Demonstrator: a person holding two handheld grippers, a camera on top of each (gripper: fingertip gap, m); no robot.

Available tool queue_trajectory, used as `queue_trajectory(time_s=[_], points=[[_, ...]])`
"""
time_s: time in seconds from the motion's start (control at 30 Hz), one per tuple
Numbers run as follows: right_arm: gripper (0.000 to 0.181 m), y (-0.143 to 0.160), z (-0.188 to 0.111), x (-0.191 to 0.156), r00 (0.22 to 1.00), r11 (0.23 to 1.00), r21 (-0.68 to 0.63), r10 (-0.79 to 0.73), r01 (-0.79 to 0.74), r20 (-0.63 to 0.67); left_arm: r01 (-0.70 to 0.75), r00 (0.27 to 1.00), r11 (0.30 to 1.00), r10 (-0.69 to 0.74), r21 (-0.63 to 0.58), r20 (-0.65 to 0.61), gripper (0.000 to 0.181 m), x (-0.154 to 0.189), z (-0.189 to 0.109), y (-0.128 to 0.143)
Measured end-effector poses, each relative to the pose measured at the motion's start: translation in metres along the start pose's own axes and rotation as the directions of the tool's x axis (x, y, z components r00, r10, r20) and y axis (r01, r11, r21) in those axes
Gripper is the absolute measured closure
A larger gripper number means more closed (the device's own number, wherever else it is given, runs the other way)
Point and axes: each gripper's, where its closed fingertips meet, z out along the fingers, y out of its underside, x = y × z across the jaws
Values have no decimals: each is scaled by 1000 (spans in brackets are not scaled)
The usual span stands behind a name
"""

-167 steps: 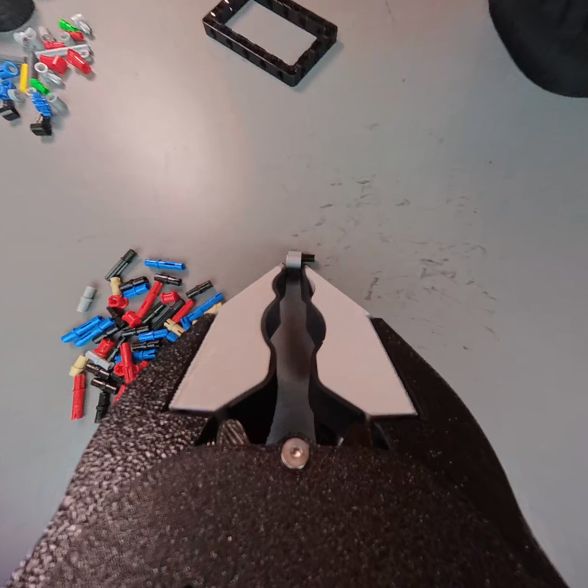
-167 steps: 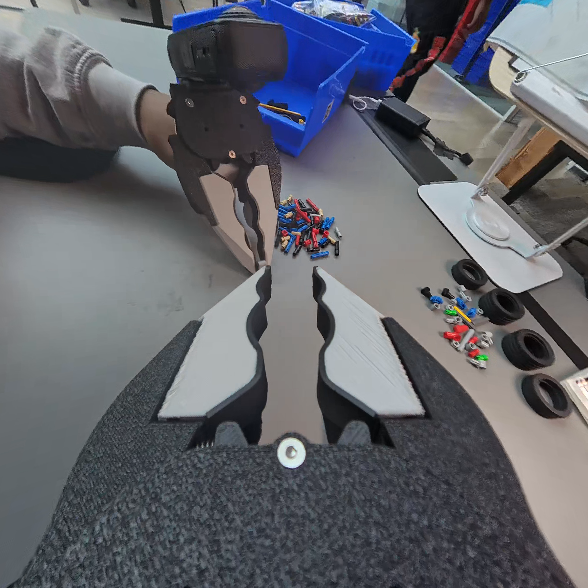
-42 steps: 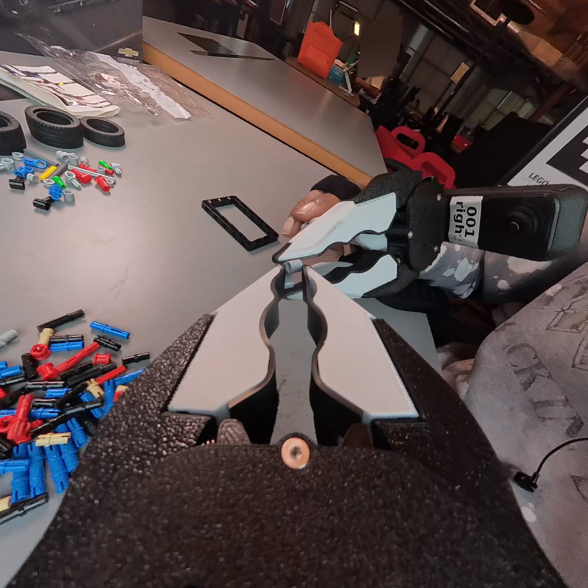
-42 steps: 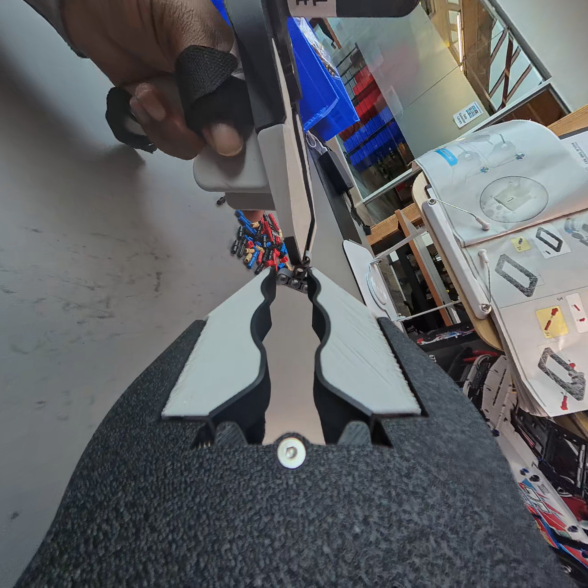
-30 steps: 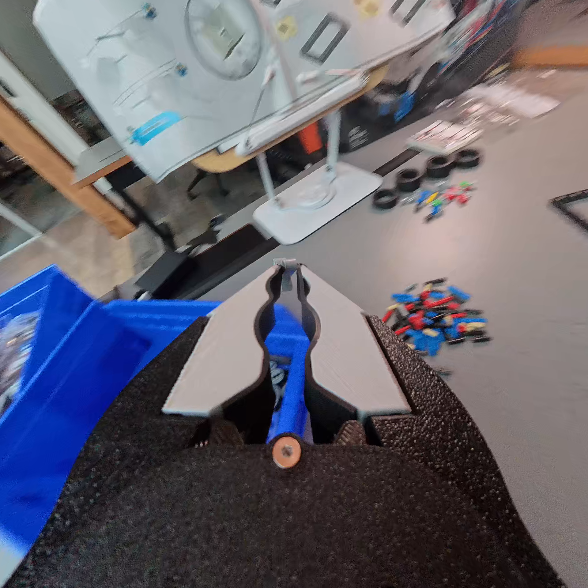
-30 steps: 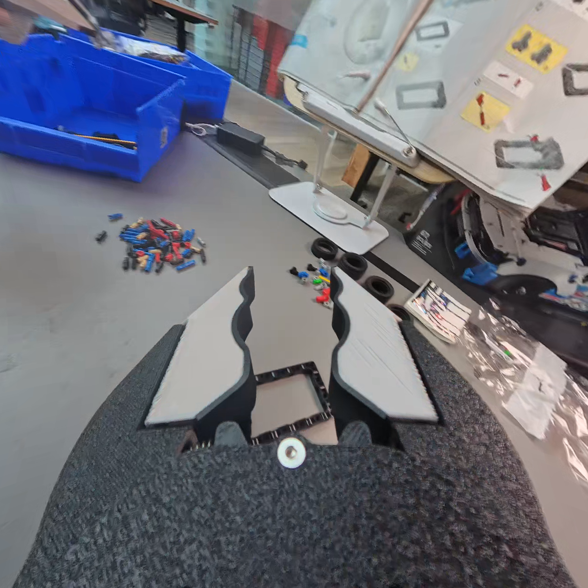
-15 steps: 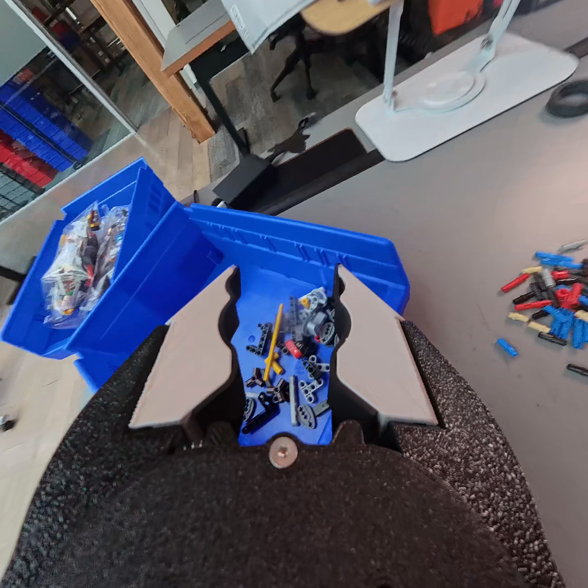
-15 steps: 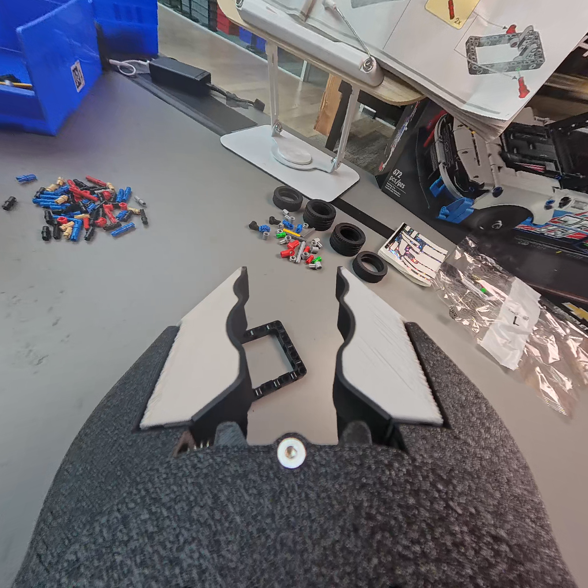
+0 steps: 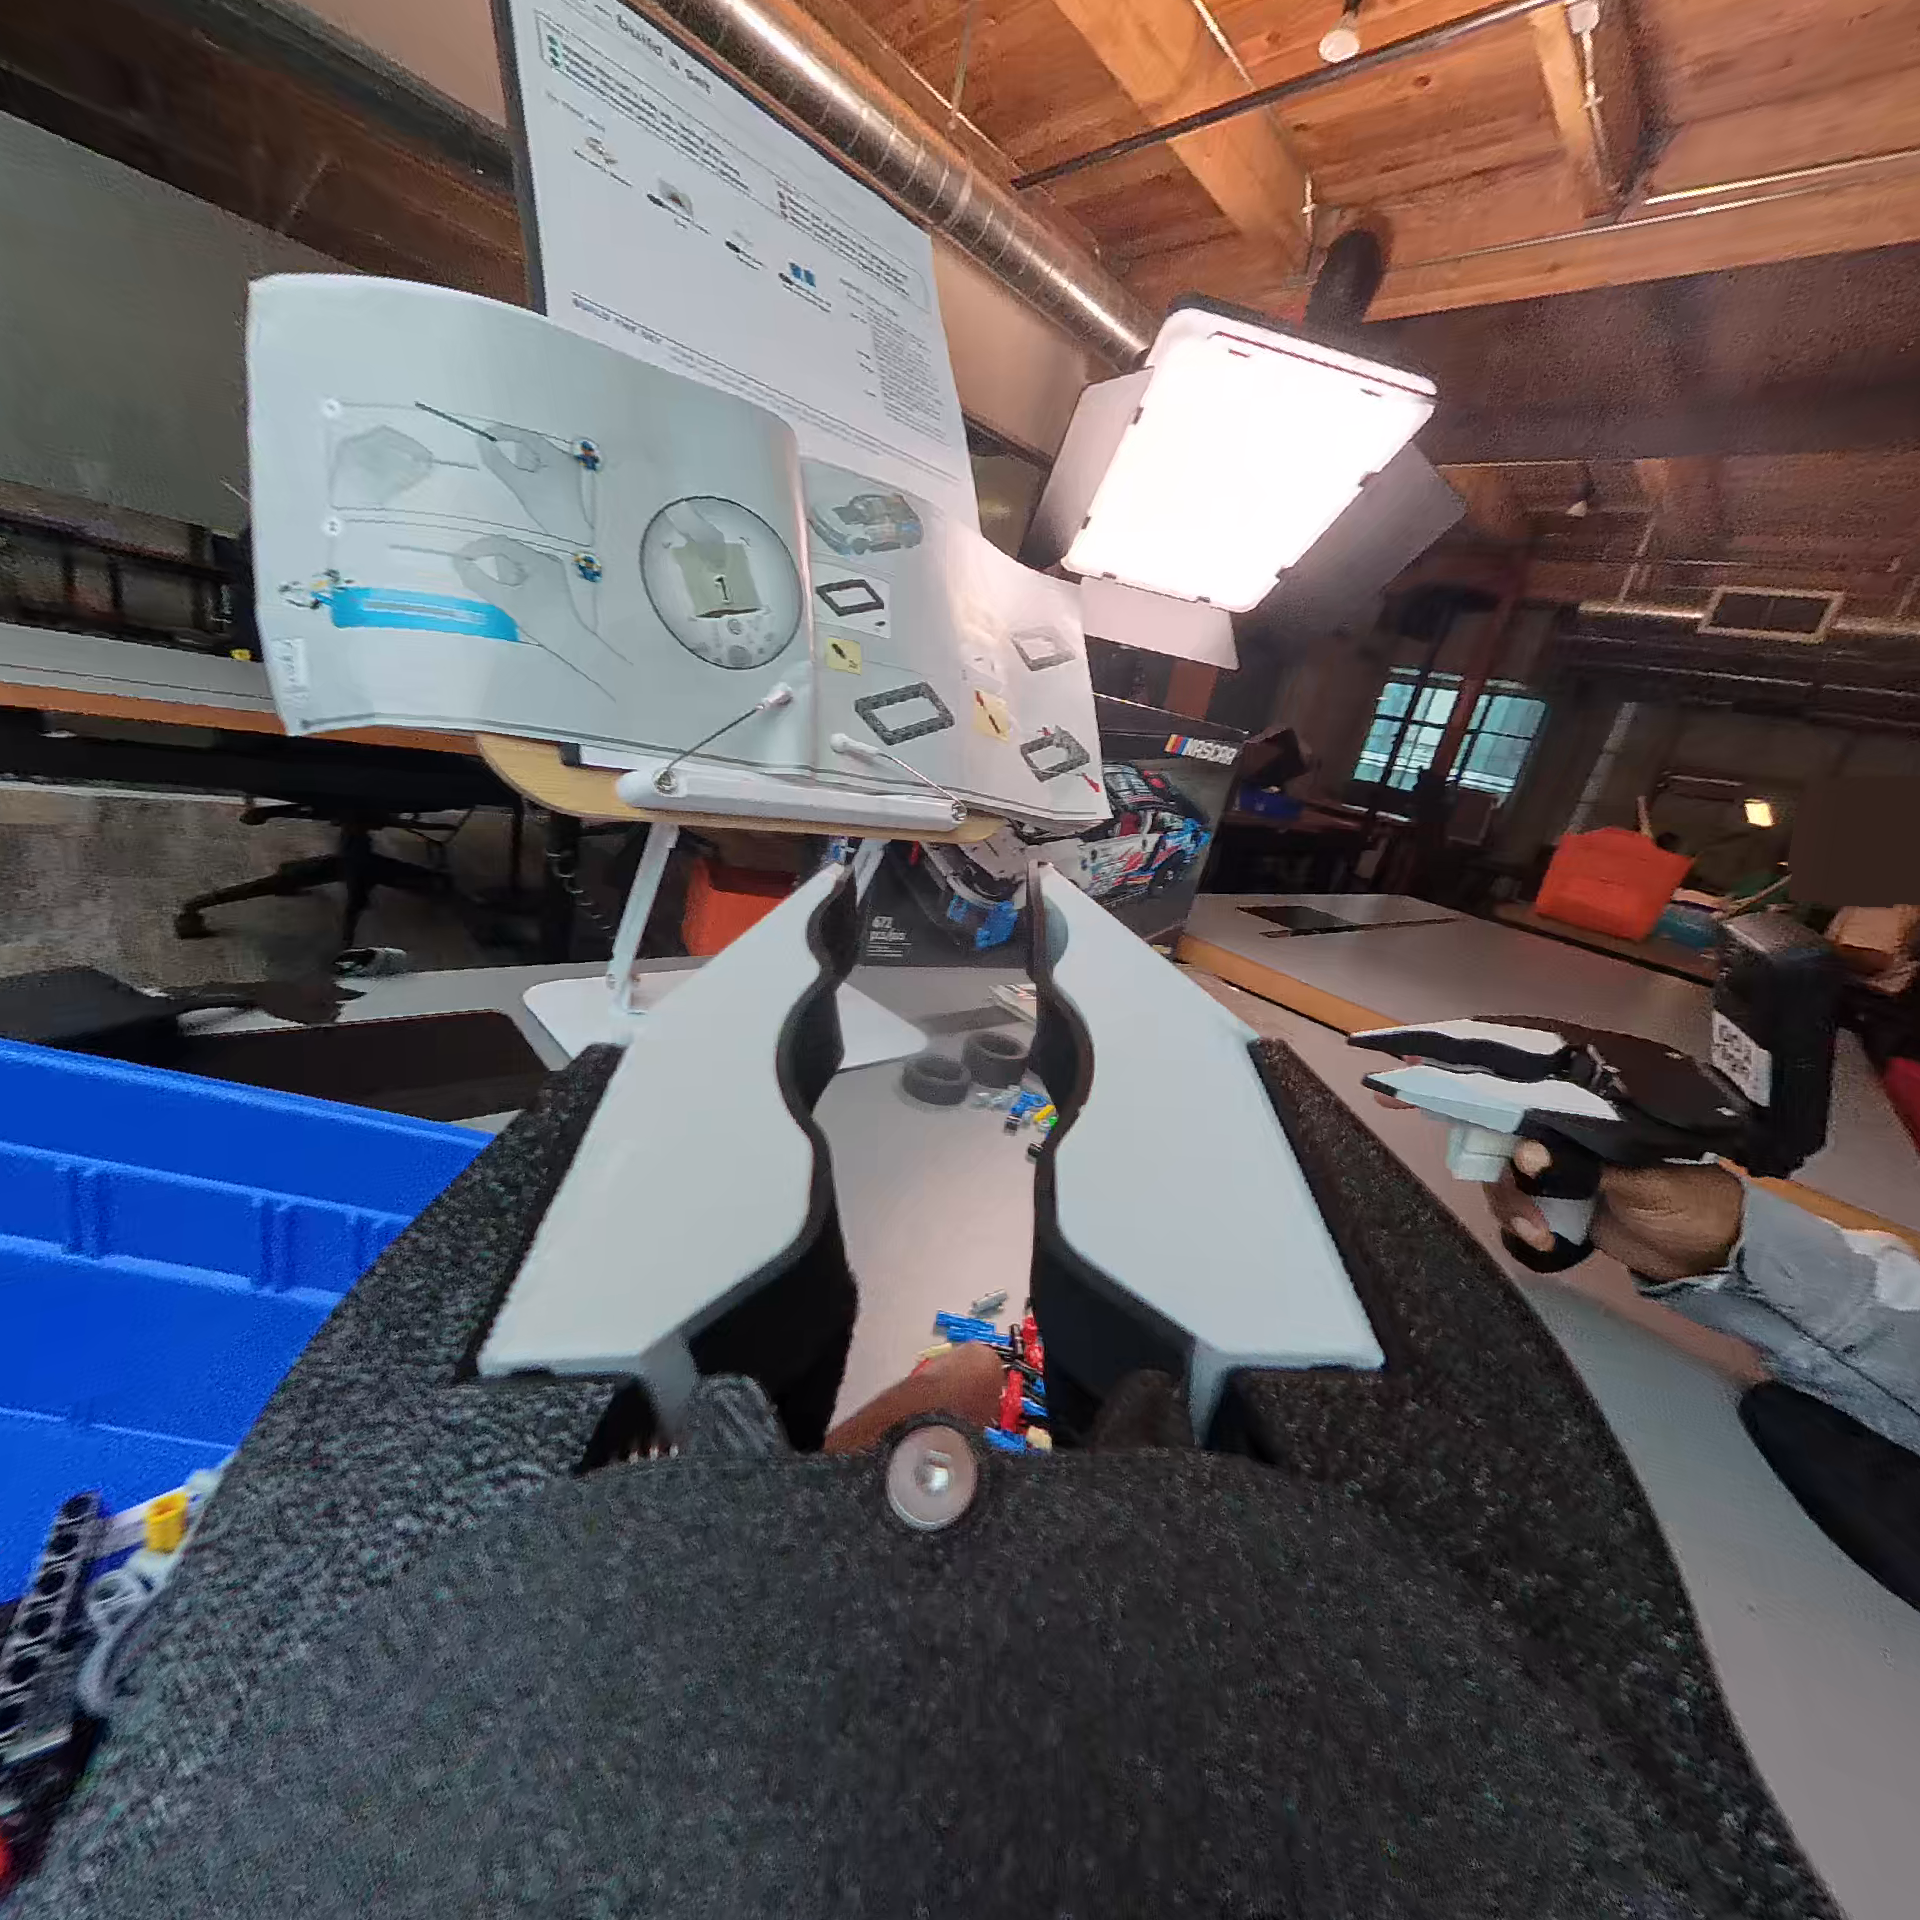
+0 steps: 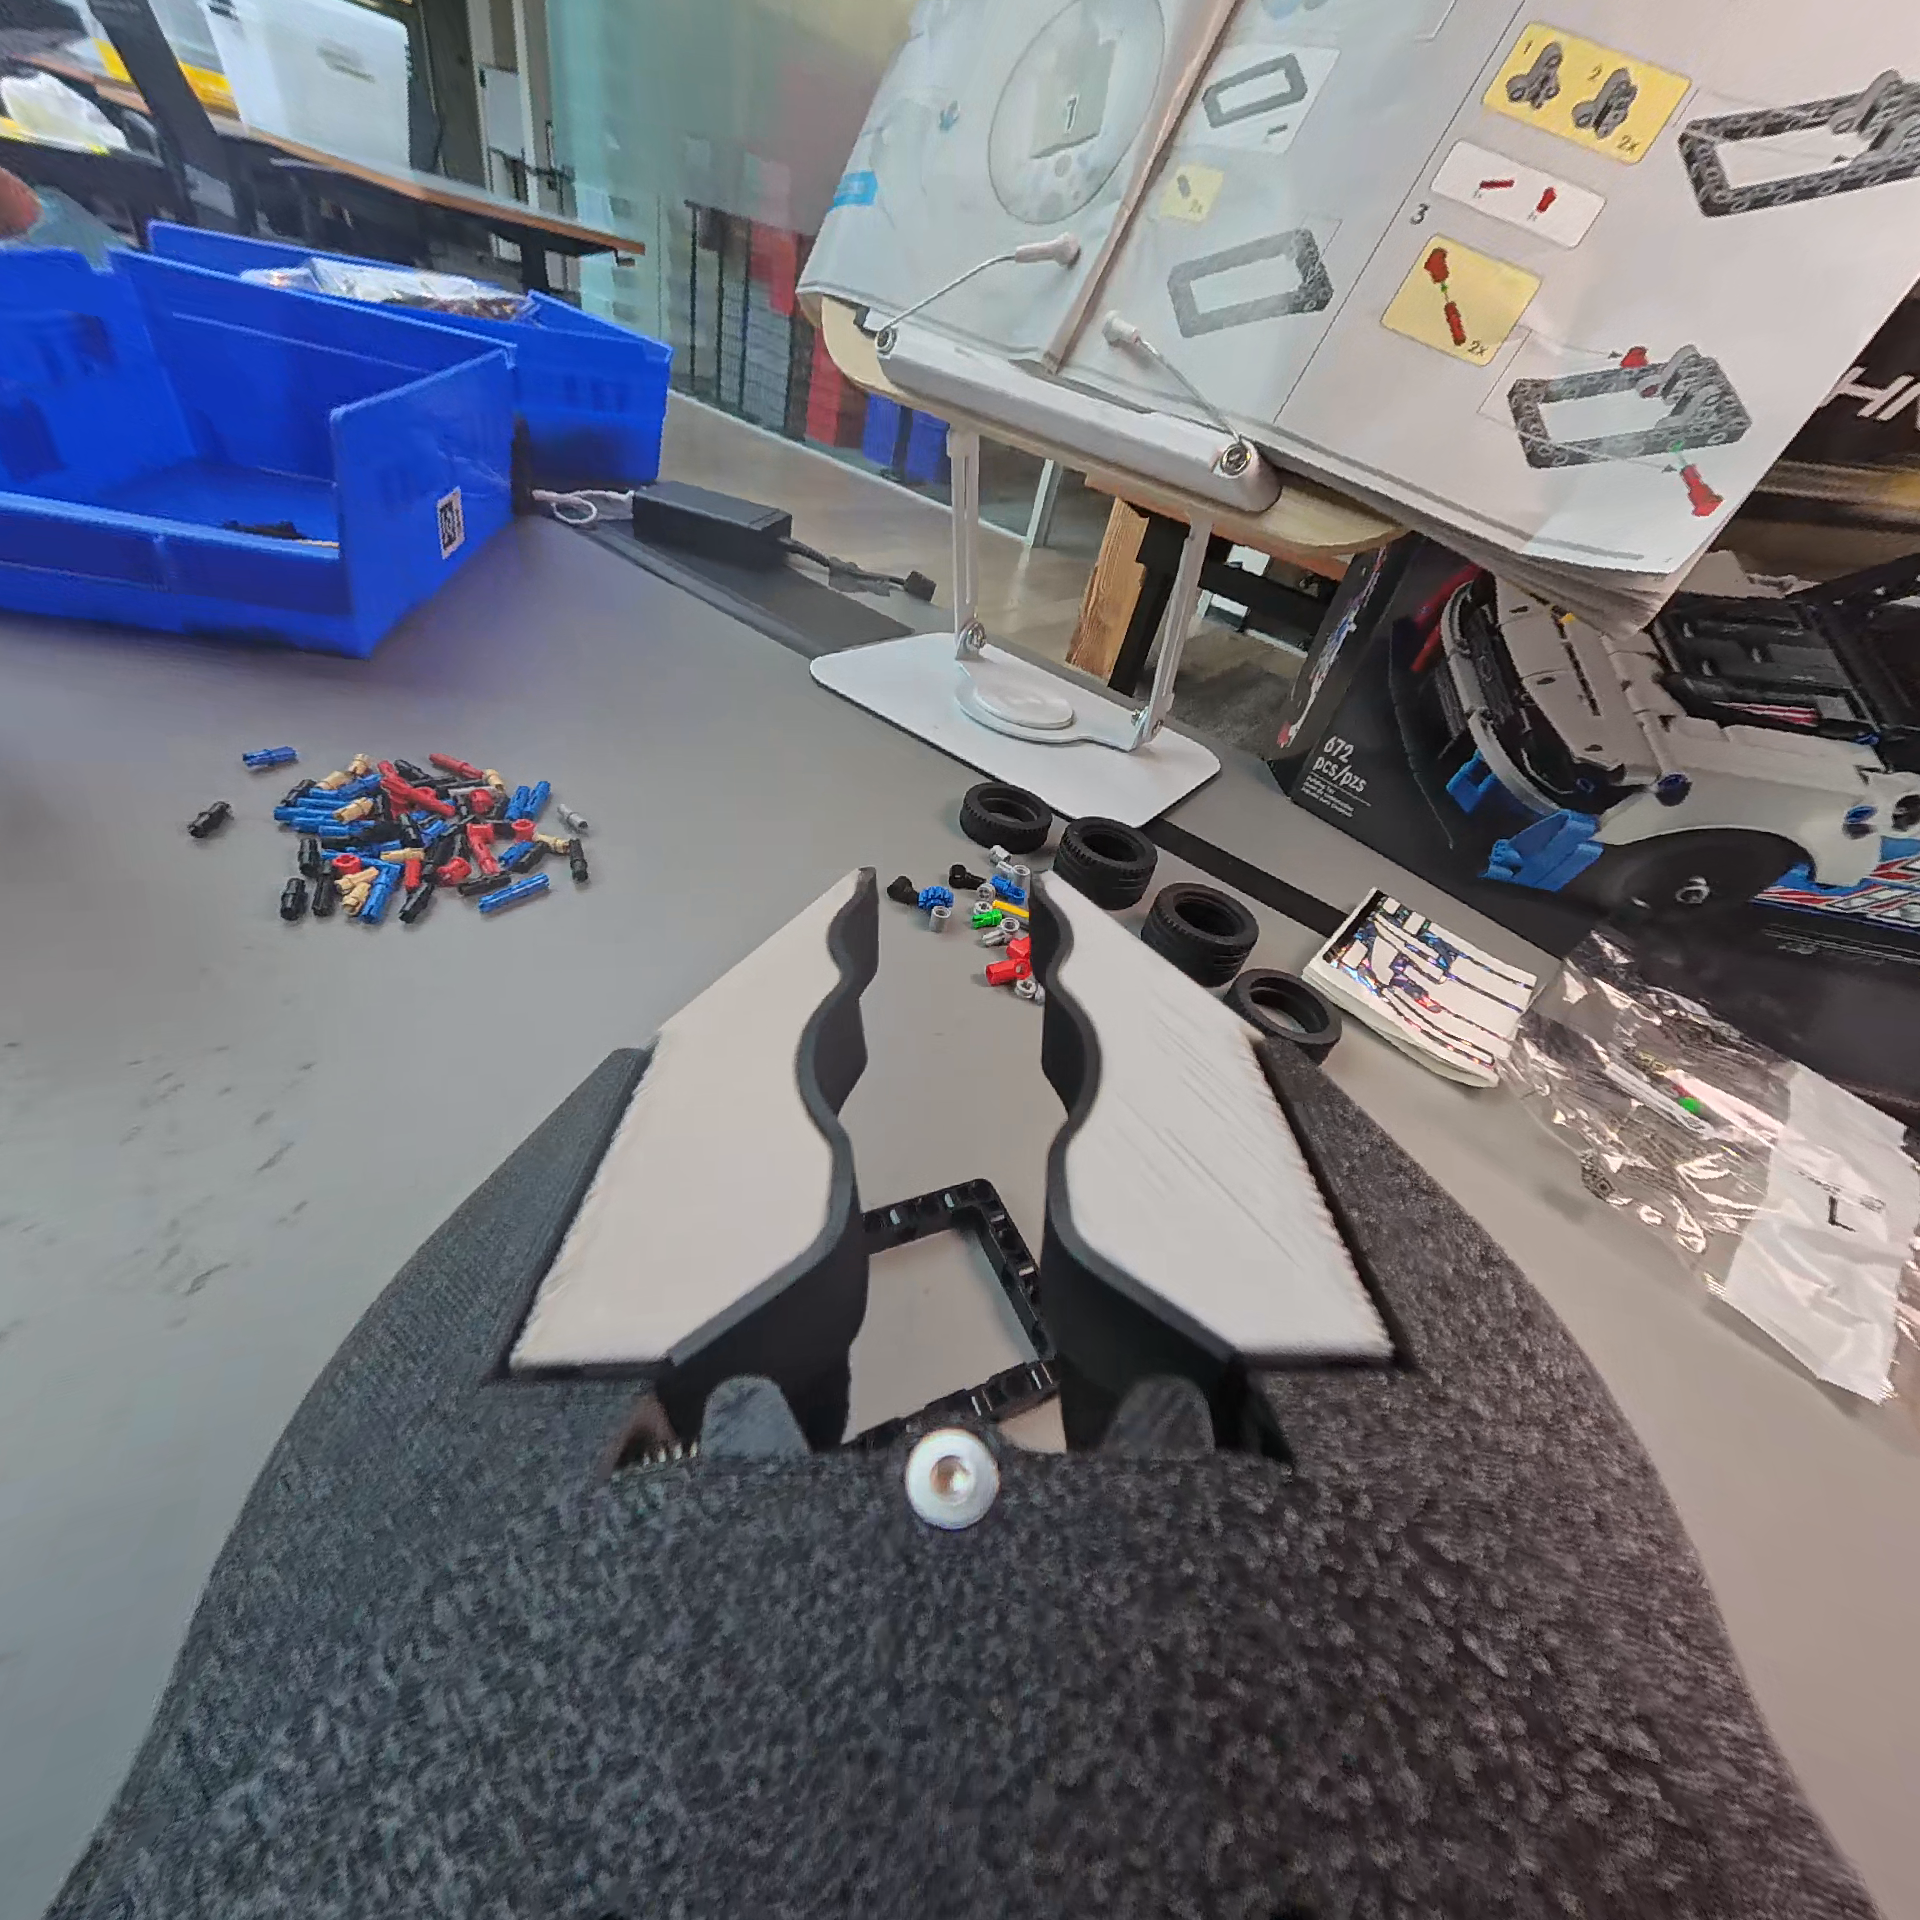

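My left gripper [image 9: 940, 883] is open and empty, raised and pointing at the open instruction booklet [image 9: 582, 561] on its white stand. The blue bin [image 9: 187, 1226] lies below it at the left. My right gripper [image 10: 951, 883] is open and empty above the grey table, over the black rectangular frame [image 10: 951, 1304] that lies flat between its fingers. It also shows in the left wrist view [image 9: 1397, 1060] at the right, held by a hand. A pile of blue, red and black pins [image 10: 416, 831] lies to the left. A smaller pile of mixed small parts [image 10: 987, 925] lies just past the right fingertips.
Several black tyres [image 10: 1195, 925] lie in a row right of the small parts. The booklet stand's base [image 10: 1013, 717], a boxed car set [image 10: 1621, 727], a sticker sheet [image 10: 1418, 982] and clear bags [image 10: 1714, 1164] crowd the far right. Blue bins [image 10: 260, 457] stand far left. Across from one pair of fingers to the other is roughly 35 cm. To the boxed car set [image 10: 1621, 727]: right tips about 35 cm, left tips about 55 cm.
My left gripper dropped the small grey piece into the blue bin, opened, and tilted up from the bin toward the booklet. My right gripper stays open over the black frame, moved slightly.
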Motion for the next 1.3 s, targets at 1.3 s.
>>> queue_trajectory(time_s=[1.3], points=[[164, 23, -5, 48, 971, 990, -45, 123, -135, -205, -335, 929, 879, 369, -339, 39, 139, 12, 23, 90]])
